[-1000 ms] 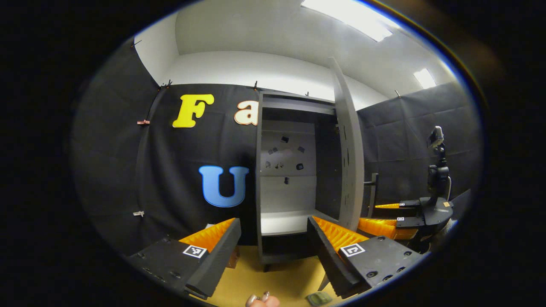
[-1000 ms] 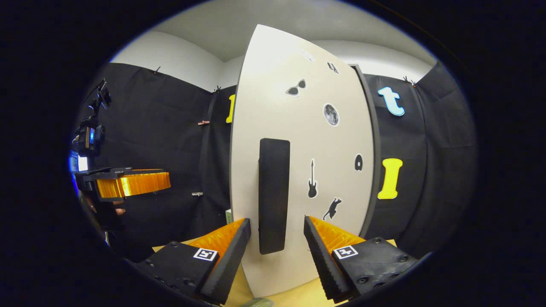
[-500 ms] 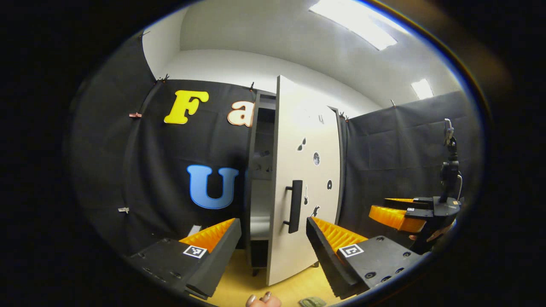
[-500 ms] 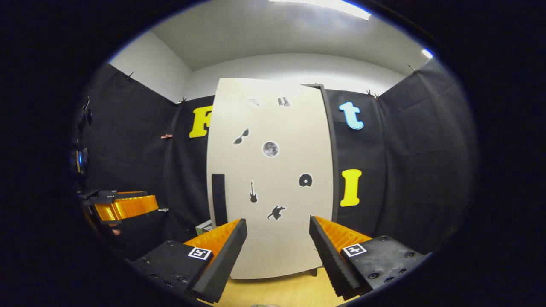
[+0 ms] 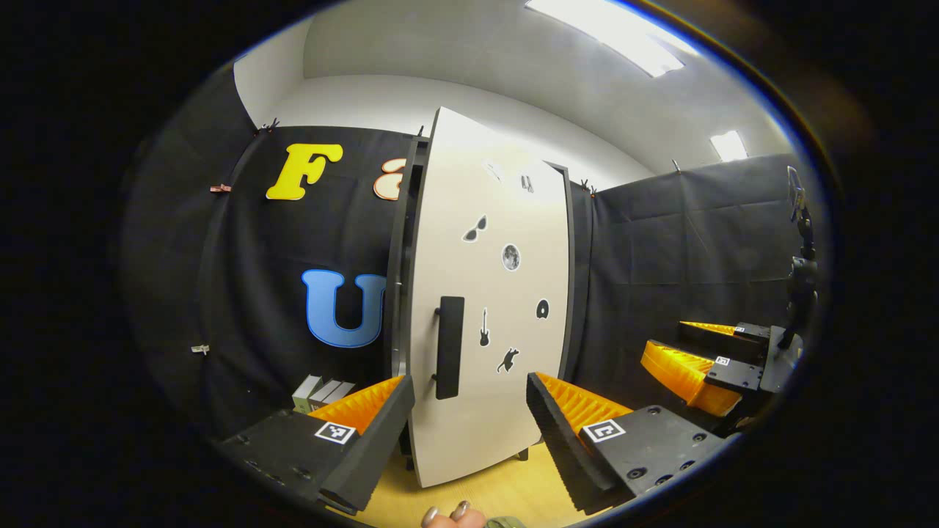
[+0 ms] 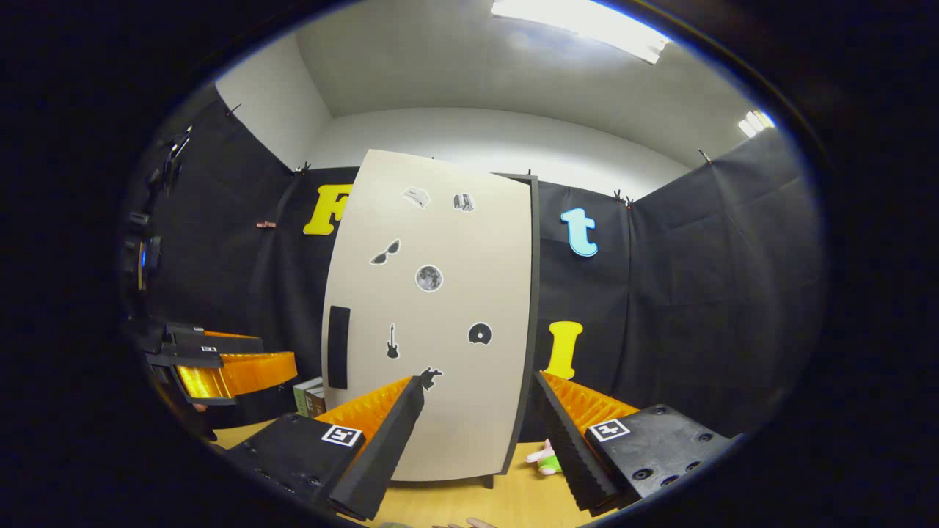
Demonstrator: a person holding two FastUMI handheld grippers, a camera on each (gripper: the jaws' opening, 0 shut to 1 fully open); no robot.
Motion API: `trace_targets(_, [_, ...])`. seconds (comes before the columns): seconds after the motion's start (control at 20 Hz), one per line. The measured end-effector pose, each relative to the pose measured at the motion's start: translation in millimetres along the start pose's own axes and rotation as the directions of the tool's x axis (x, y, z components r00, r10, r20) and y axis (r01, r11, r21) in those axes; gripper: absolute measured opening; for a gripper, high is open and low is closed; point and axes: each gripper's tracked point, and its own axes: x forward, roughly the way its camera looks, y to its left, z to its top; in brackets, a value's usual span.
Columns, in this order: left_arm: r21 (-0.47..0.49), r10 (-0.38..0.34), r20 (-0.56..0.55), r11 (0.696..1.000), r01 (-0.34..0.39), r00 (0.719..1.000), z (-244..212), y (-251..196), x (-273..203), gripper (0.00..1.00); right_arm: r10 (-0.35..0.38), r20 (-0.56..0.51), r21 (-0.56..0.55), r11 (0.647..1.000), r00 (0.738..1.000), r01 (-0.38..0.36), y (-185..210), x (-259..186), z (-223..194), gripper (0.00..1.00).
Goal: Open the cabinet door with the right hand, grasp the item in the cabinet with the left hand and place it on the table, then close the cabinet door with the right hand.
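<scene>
Cabinet door (image 5: 488,308) almost closed, both jaws apart and empty.
Near, right gripper (image 6: 477,433) faces the door; farther, its upright handle (image 6: 338,357) lies left of these jaws, and the door stands slightly ajar on the tabletop (image 6: 469,502).

Recording booth: black cloth walls (image 6: 697,293), camera stand (image 5: 799,279), ceiling lights (image 6: 579,29).
</scene>
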Motion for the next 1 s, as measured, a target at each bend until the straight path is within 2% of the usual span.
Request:
trace_targets(0.2, [-0.002,0.036,0.003,0.999,-0.036,0.999,1,2,3,0.96,0.020,0.018,0.000,1.000,1.000,-0.020,4,2,3,0.97])
trace_targets(0.45, [0.005,0.047,0.009,0.999,-0.047,0.999,2,4,3,0.96,0.025,0.017,0.023,0.999,1.000,-0.025,4,5,2,0.97])
trace_targets(0.8, [0.014,0.053,0.016,0.998,-0.053,0.998,3,7,5,0.97,0.054,0.017,0.057,0.997,0.998,-0.055,14,9,5,0.97])
trace_targets(1.0, [-0.003,0.033,0.014,0.999,-0.033,0.999,3,2,6,0.96,0.067,0.028,0.059,0.996,0.997,-0.069,19,8,6,0.97])
